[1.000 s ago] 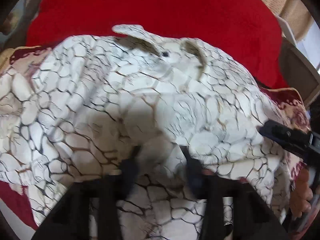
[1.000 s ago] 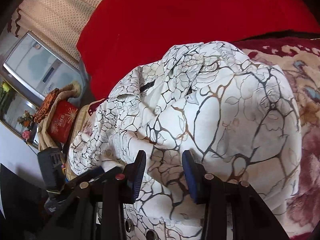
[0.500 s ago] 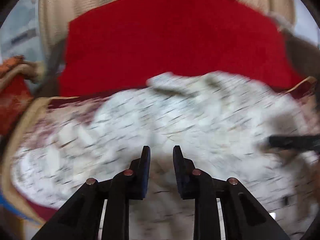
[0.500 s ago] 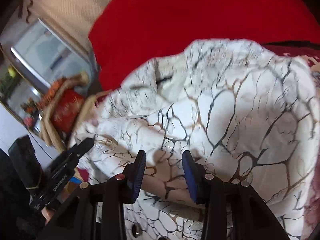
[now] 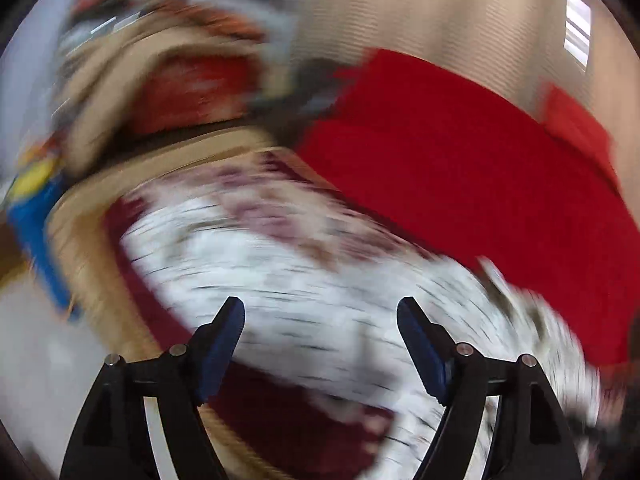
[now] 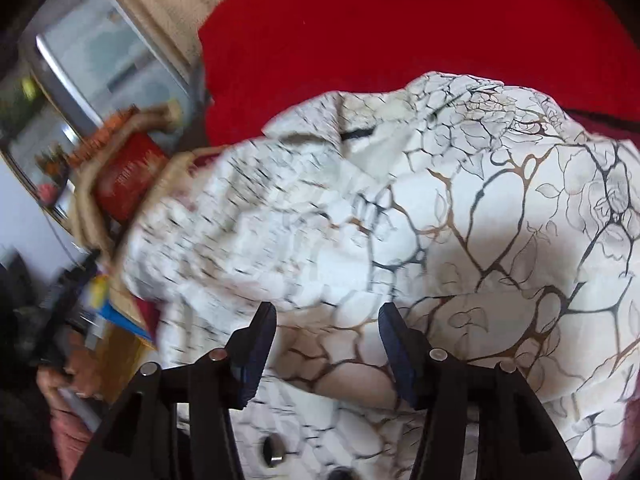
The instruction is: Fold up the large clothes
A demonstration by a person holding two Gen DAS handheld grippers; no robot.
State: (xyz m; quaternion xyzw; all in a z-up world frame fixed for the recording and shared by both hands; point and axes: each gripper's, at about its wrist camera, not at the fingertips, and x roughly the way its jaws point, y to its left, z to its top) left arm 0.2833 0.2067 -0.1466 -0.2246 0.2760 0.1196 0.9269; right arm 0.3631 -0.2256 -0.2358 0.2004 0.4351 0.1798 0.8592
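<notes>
Left wrist view is heavily smeared, yet the left tongs [image 5: 320, 316] show plainly: their jaws stand wide and are opening, with nothing pinched between the blue pads [image 5: 218, 350]. Beyond and below them lies the white garment [image 5: 304, 292] with its dark crackle print, spread over a dark red patterned cover [image 5: 280, 216], so the cloth sits just past the fingertips rather than in their grip. A bright red blanket [image 5: 460, 168] fills the space behind the garment, toward the upper right, and a beige curtain [image 5: 432, 12] hangs behind that. Right wrist view is sharper on its right side and blurred on its left. The right tongs [image 6: 327, 316] are parted about halfway and their jaws are opening; the garment [image 6: 460, 216] lies directly ahead of and under them, bunched into a rumpled mound, and a fold of it shows in the gap between the pads [image 6: 394, 346], though the pads do not press on it. The red blanket [image 6: 400, 28] rises behind the mound. At the left edge of this view a hand [image 6: 60, 376] shows low down, blurred, beside a dark shape that I cannot tell apart clearly. A red box [image 6: 128, 176] stands further back on the left, near a window [image 6: 104, 60].
</notes>
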